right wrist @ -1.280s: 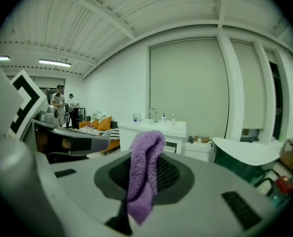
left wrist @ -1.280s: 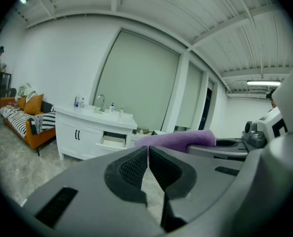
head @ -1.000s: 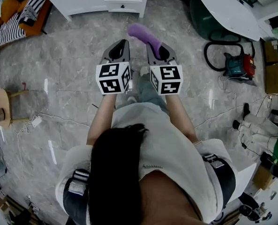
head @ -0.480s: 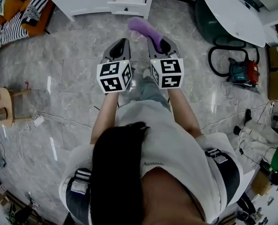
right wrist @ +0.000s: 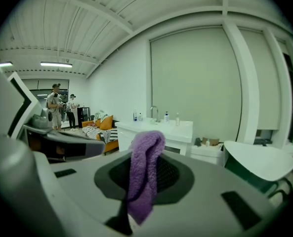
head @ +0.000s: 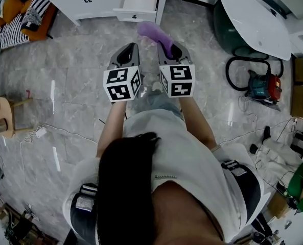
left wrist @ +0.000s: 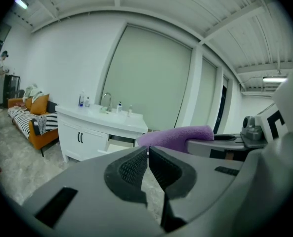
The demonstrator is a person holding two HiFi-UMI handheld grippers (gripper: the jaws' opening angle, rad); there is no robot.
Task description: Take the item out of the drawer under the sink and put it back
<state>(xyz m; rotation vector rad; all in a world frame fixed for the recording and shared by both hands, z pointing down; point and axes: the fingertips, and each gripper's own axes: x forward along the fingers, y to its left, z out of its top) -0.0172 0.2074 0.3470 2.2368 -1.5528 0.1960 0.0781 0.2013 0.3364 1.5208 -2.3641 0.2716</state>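
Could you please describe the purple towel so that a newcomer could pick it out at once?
Start at the white sink cabinet with its open drawer at the top of the head view. In front of it, the person's right tongs are shut on the purple towel. It is the only purple, fluffy thing there; the left tongs beside it are shut and empty.

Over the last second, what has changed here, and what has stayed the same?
The person has walked toward the vanity, so its open drawer now sits nearer both grippers in the head view. Nothing was taken hold of or let go. The right gripper stays clamped on the purple towel, and the left gripper stays shut and empty.
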